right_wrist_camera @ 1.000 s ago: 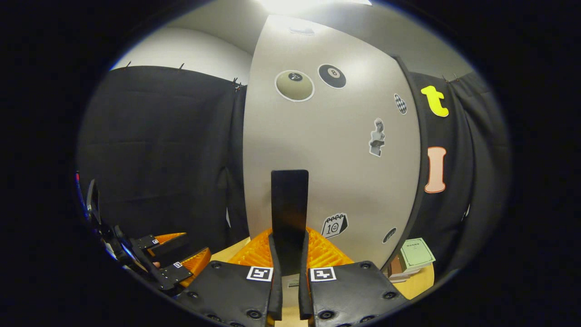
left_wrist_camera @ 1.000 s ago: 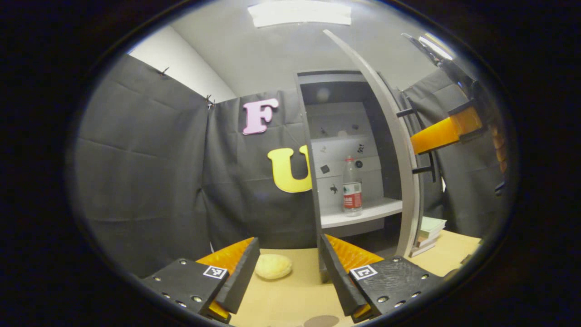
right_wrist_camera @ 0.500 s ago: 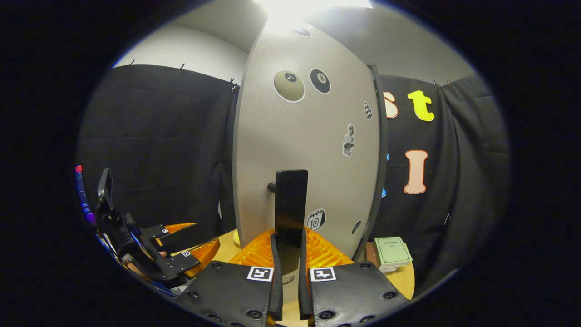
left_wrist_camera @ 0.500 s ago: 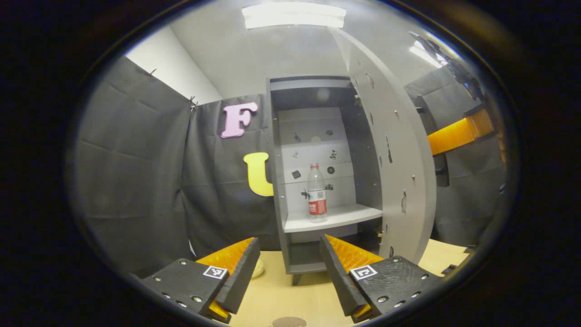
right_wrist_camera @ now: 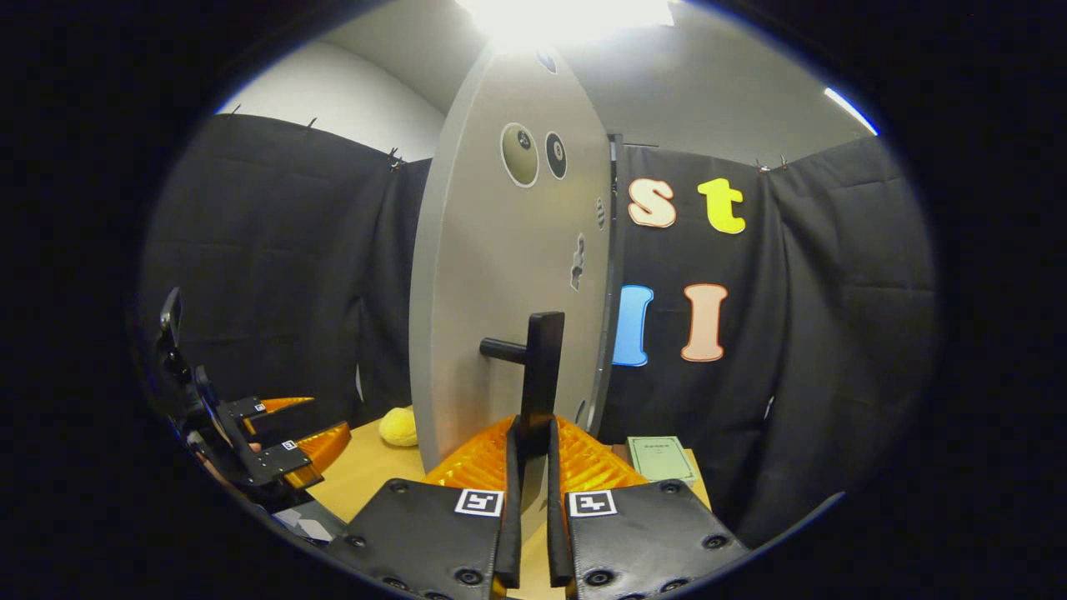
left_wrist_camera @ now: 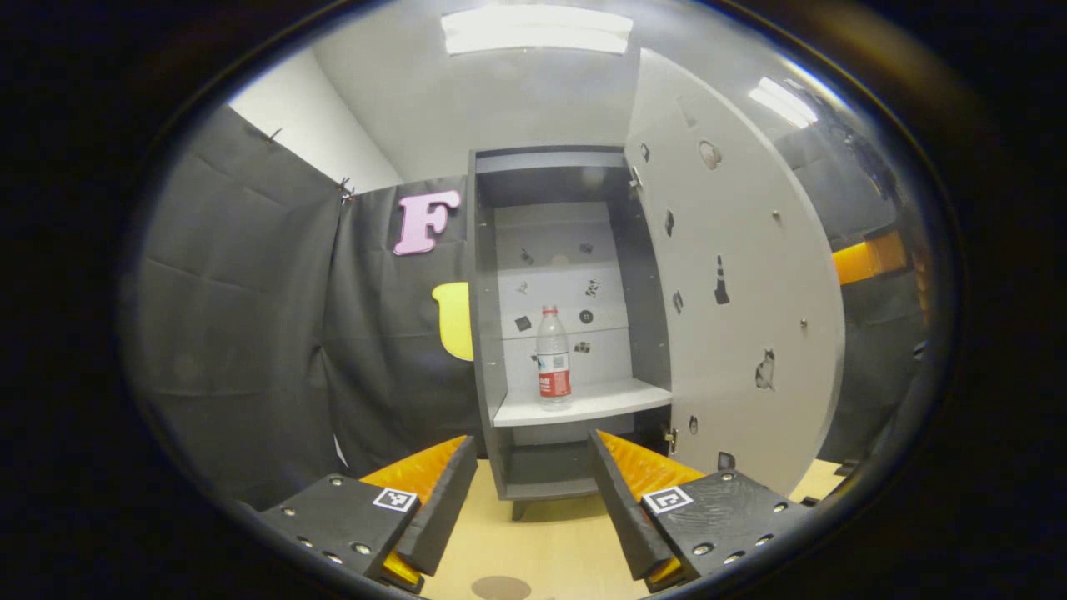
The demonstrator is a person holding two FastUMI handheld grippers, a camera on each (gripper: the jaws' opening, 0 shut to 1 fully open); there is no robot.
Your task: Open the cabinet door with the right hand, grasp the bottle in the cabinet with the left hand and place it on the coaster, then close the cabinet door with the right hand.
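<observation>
**A:** Item one: where did the bottle sit when you logged this moment?

**B:** Clear plastic bottle with red cap and red label (left_wrist_camera: 553, 358), upright on the white shelf (left_wrist_camera: 583, 407) of the tall grey cabinet (left_wrist_camera: 488, 333). Its long axis ran vertical. From my left gripper (left_wrist_camera: 527, 487) it lay straight ahead and higher, well apart, a touch right of the gap's centre line.

**A:** Item two: the claws?

**B:** Left gripper: jaws spread wide, nothing between them. Right gripper (right_wrist_camera: 528, 467): jaws narrow, pinched on the black bar handle (right_wrist_camera: 540, 367) of the pale grey sticker-dotted door (right_wrist_camera: 500, 275), both fingers against it.

**A:** Which hand was nearer the bottle?

**B:** I judged the left; it faced the opening squarely, while my right stood outside the door leaf.

**A:** Item three: edges and room?

**B:** Door swung wide to the right of the opening, its inner face (left_wrist_camera: 733, 317) flanking my path. The cabinet's left wall was close beside the bottle; more free shelf lay to the bottle's right. The space above the bottle looked open. Small round brown coaster (left_wrist_camera: 500, 587) lay on the light wooden tabletop (left_wrist_camera: 550, 542) just below my left gripper, bare. A yellow lump (right_wrist_camera: 399, 426) rested on the table beside the door, apart from the reach line.

**A:** Risk?

**B:** Clipping the shelf's front lip going in, I reckoned.
</observation>
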